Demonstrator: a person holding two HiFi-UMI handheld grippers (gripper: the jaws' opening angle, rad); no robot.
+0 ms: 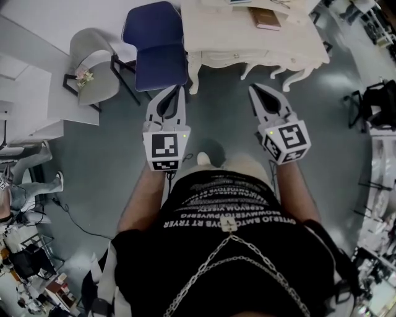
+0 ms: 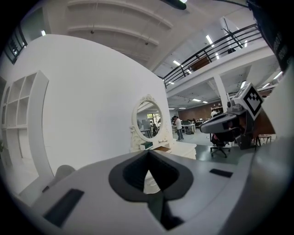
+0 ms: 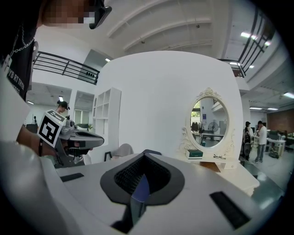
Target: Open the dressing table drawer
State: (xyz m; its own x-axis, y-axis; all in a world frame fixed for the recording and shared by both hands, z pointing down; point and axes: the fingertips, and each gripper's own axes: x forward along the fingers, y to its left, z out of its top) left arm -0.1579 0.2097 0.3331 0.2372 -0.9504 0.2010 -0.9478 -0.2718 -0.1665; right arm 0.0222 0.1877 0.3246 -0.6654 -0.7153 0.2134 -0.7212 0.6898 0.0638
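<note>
Black shirt [image 1: 223, 260] and a metal chain [image 1: 247, 254] fill the bottom of the head view. Two bare forearms reach forward from there, side by side and roughly level. Each hand is hidden behind the marker cube at the back of its tool.

Both left gripper [image 1: 176, 90] and right gripper [image 1: 254, 89] have their jaws pressed together with nothing between them. In each gripper view the dark pads meet in a closed seam, and only a sliver of background shows through the notch. The two grippers are well apart from each other. Their noses lean slightly inward, and both point ahead and a little downward over the grey floor [image 1: 111, 161].

Beyond the tips, and clear of them, stands the white dressing table [image 1: 216, 28]. Its carved near face, where the drawer [image 1: 230, 59] sits, is turned toward the person. The drawer looks flush with the table, though it is too small to be sure. Neither gripper touches the table.

A brown book [image 1: 265, 18] lies on the tabletop. An oval mirror [image 3: 209, 123] in an ornate white frame stands at the back, with a green box [image 3: 195, 154] and a pair of glasses [image 3: 219, 156] at its foot.

A blue chair [image 1: 158, 49] stands just beside the table's left end, ahead of the left gripper. A grey chair [image 1: 93, 68] stands further left against the white wall.
</note>
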